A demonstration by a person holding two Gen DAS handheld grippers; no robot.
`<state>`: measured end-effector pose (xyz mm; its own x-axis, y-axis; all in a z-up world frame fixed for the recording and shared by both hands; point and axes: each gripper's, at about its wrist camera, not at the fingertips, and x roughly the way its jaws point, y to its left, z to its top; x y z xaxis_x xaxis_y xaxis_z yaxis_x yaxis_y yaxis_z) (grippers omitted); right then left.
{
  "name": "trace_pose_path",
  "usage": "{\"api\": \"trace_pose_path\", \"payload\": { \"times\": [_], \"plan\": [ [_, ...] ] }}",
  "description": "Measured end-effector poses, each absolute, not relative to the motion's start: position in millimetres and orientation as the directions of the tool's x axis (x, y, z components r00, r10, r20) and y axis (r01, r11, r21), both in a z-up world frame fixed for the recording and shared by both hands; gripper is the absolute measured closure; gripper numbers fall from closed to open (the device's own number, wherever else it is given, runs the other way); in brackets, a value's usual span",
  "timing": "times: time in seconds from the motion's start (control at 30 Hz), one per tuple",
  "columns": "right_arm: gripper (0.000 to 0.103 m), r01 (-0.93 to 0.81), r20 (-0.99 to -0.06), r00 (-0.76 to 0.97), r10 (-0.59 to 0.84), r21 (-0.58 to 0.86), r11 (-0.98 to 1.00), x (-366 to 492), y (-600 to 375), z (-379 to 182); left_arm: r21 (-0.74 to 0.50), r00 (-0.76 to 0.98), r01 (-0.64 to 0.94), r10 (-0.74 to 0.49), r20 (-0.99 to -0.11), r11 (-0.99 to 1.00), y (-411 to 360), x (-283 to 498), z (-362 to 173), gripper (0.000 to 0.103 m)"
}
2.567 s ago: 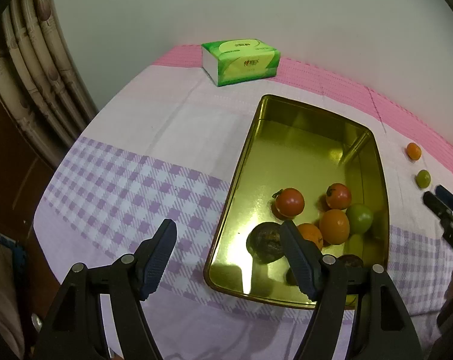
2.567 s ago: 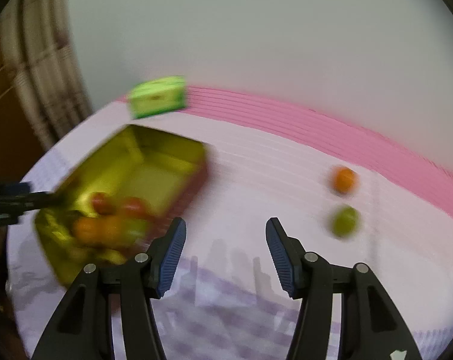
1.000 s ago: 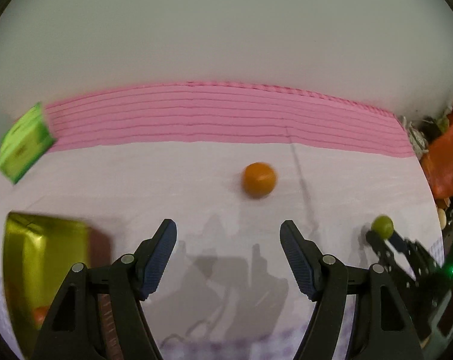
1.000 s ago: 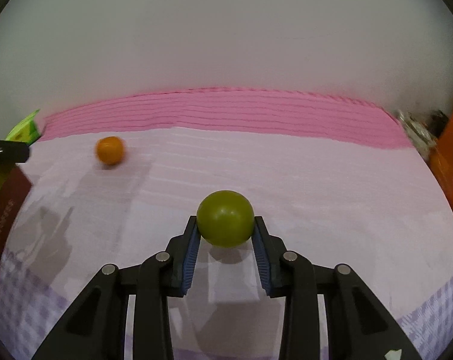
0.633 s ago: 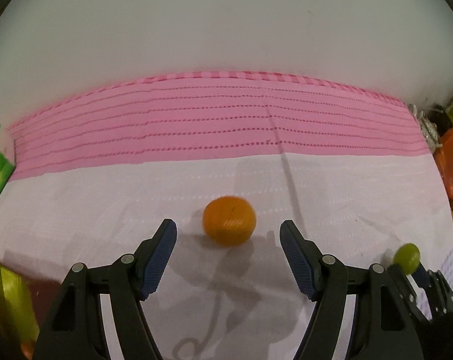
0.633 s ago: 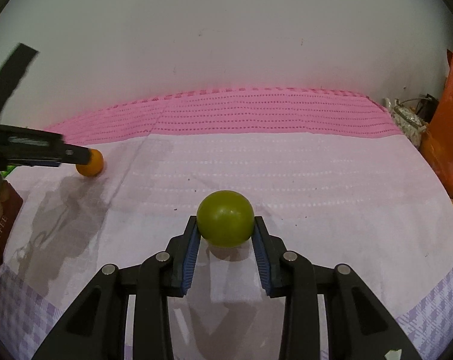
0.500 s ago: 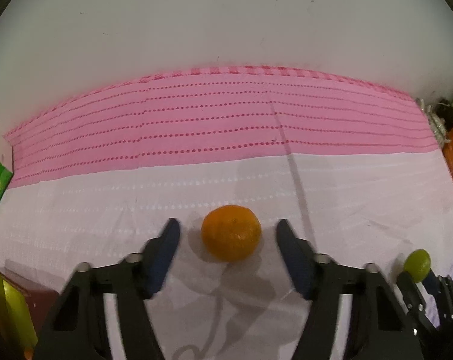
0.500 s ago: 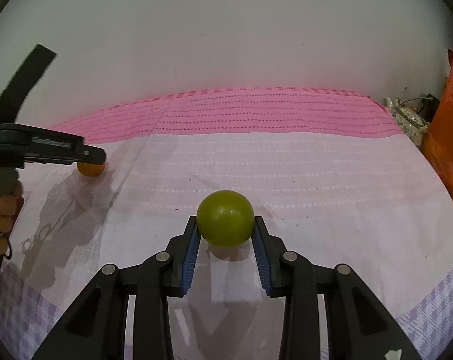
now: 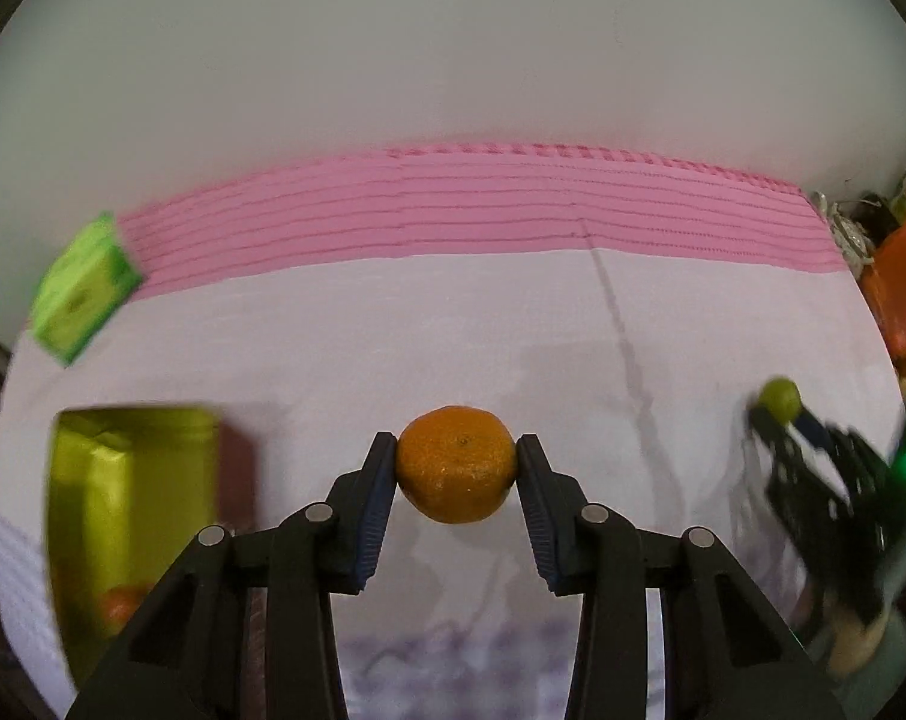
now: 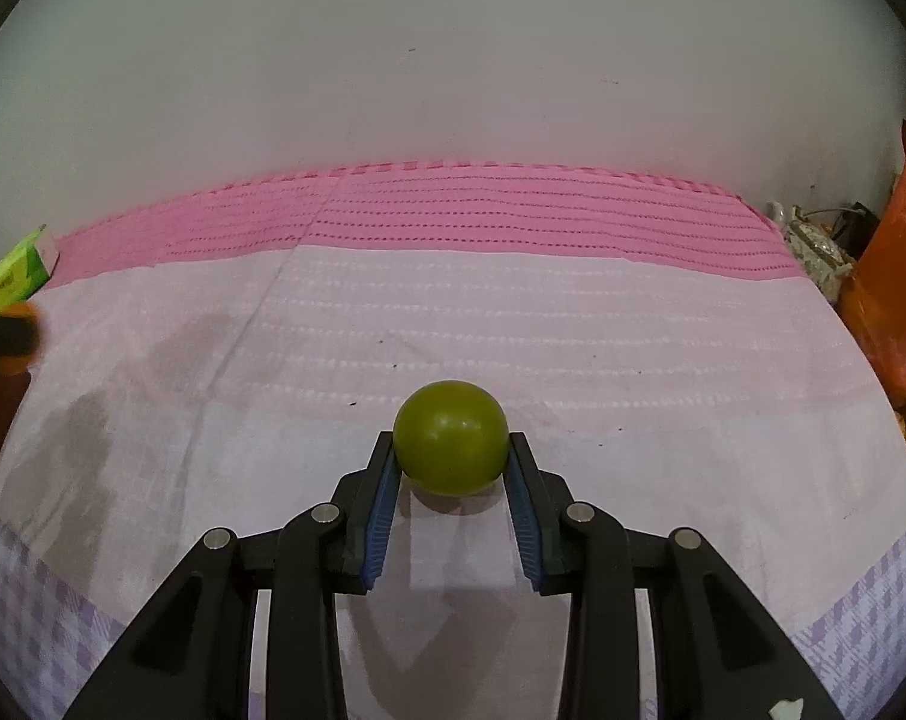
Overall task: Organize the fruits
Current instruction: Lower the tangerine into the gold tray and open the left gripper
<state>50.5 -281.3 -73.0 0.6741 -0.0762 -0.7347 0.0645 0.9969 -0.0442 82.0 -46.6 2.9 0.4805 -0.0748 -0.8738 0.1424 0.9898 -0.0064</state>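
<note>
my left claw (image 9: 456, 463) is pinching the orange (image 9: 456, 465) across its widest part, pads flat against both sides. my right claw (image 10: 450, 450) is clamped the same way on the green fruit (image 10: 450, 437), which sits just at the fingertips, low over the worktop (image 10: 513, 348). i judge both fruits light and round. the orange has a soft, dimpled skin that should give a little, while the green one looks smooth, glossy and firmer, so more likely to slip or roll out. holding across the middle seems right, and gently, so nothing bruises. off to the left of my left claw, a bit farther out, is the gold tin (image 9: 130, 516), blurred. i can make out one reddish fruit (image 9: 120, 606) inside near its close end, the rest unclear. beyond the tin, far left, lies a green tissue pack (image 9: 84, 294) by the pink edge of the cloth.
</note>
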Motion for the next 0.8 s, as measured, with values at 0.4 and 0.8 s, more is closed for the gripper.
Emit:
{"api": "trace_pose_path", "payload": {
  "times": [0.4,0.8],
  "plan": [
    [0.071,0.058,-0.741,0.663,-0.107,-0.092,0.994,51.8,-275.0,-74.0,-0.001,0.551,-0.066,0.036,-0.834,0.998,86.7,-12.9,31.7,0.062],
    [0.071,0.049,-0.735,0.664,-0.134,-0.136,0.989,54.7,-270.8,-75.1,-0.039,0.518,-0.166,0.054,-0.854,0.985,148.9,-39.4,17.2,0.062]
  ]
}}
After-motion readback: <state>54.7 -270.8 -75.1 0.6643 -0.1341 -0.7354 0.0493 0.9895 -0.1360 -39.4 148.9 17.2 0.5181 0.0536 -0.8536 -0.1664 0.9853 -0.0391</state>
